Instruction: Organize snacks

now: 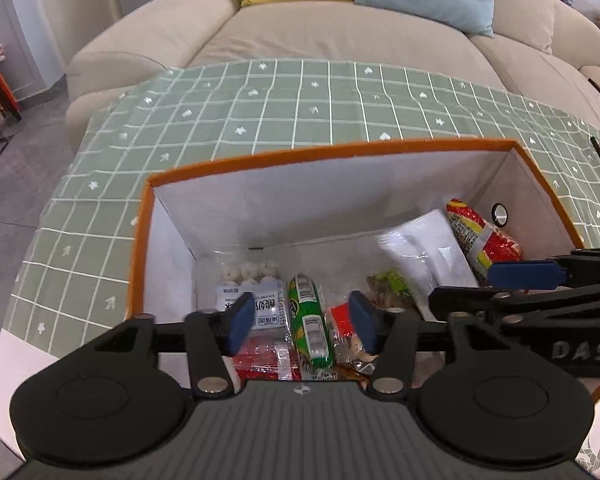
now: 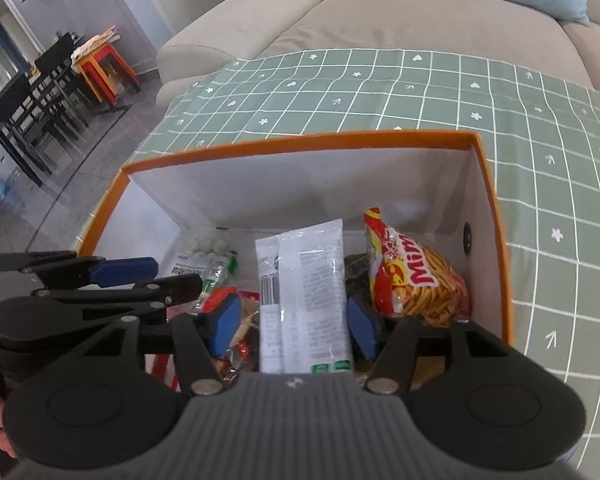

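Down inside the orange-rimmed box (image 2: 496, 184) on the green checked desk (image 1: 260, 112) lie the snacks we are sorting: a green packet (image 1: 310, 322) directly below our left claw (image 1: 302, 322), a white pouch (image 2: 306, 296) standing between the pads of our right claw (image 2: 292, 328), and the red bag of sticks (image 2: 414, 276) leaning on the box's right wall. Both claws hang released over the box, jaws spread, and we see no pad pressing on anything. We judge the main risk to be the white pouch: propped upright with nothing gripping it, it may topple onto the small wrapped sweets (image 2: 240, 344) or catch on a pad as we lift away. Our two claws also sit close side by side, so a careless swing could knock one into the other or nudge the box wall. We cannot make out whether the right pads brush the pouch's edges, since its lower end is hidden behind the claw body. Print on the bag of white balls (image 1: 246, 280) is too small to read, and the box's near wall is hidden from both views.
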The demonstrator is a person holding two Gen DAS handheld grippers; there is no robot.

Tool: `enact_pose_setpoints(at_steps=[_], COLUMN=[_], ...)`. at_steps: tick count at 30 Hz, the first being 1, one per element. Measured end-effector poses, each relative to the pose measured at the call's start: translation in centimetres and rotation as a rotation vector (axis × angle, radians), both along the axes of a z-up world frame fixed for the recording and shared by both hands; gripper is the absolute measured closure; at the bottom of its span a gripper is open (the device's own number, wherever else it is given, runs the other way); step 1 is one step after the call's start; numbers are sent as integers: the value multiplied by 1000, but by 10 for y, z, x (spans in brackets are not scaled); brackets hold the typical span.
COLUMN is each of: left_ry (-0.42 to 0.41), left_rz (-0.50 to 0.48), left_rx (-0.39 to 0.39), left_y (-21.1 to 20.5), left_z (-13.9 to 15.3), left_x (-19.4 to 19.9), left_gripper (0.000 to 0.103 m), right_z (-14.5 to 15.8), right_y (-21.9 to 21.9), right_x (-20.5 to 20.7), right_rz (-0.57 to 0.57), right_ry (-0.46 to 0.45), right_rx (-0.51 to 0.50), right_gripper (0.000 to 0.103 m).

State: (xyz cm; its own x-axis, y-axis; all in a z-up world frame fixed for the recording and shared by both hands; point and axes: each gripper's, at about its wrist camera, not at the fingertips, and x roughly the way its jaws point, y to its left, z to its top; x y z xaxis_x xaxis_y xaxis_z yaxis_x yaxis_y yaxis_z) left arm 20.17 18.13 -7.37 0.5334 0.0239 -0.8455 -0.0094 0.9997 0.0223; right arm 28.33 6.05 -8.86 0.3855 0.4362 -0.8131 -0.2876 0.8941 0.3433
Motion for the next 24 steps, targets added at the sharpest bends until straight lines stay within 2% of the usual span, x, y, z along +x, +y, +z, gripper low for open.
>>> enact_pose_setpoints(at_steps=[4, 7, 12, 15, 24], left_ry=[-40, -84, -197, -276, -493], left_rz=[3, -1, -20, -28, -25], left_rx=[19, 27, 47, 74, 120], left_y=[-5, -13, -34, -49, -86], left_z=[13, 27, 56, 74, 121], left_x=[-9, -17, -37, -51, -99], left_gripper=[27, 25, 23, 23, 20], right_z=[18, 36, 70, 90, 140], right_y=[-9, -19, -43, -60, -102], right_x=[-8, -18, -38, -54, -116], right_rz=[-5, -8, -34, -52, -79], right_ry=[-35, -74, -151, -208, -423], right_rx=[31, 53, 70, 68, -9], right_gripper=[36, 33, 29, 28, 10])
